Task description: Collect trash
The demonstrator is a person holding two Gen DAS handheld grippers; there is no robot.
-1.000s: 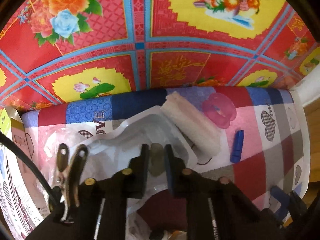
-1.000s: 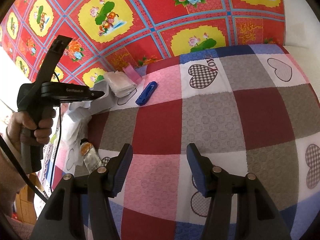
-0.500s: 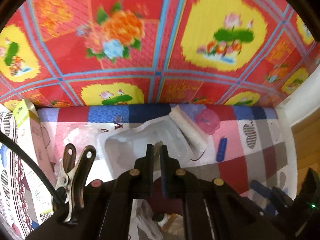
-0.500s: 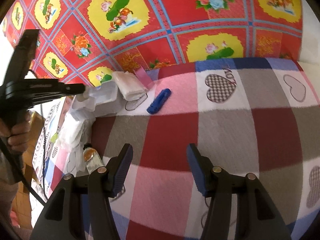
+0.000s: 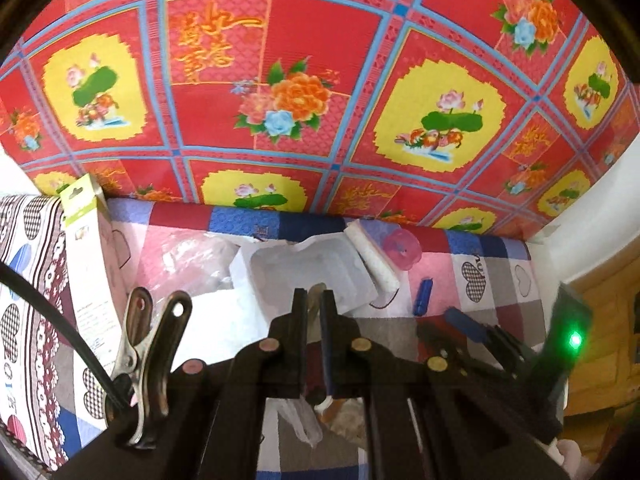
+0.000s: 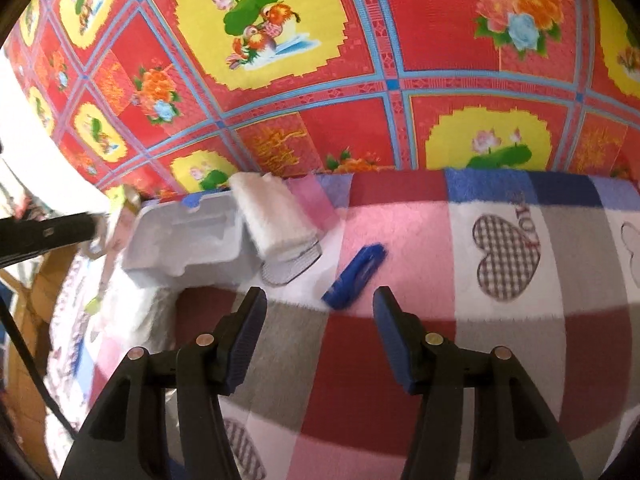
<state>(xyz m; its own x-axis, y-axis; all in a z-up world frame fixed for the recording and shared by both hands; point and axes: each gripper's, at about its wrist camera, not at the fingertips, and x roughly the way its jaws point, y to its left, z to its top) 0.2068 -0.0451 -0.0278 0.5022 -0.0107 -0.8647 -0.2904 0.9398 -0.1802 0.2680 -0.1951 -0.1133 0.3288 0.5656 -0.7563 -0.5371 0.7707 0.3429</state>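
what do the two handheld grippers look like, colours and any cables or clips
Both the left gripper and the right gripper have black angular linkage arms with round brass-coloured pivot pins. The right one's jaws carry ribbed blue pads. The left rig also bears a metal spring clip, and a black cable runs beside it.

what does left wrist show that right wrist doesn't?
Left wrist only: the metal spring clip, the tall printed carton upright at the left, and the left claw shut on a thin clear plastic piece. Right wrist only: the right claw, open and empty. Both: white foam tray, blue clip, white folded pad, checked blanket.
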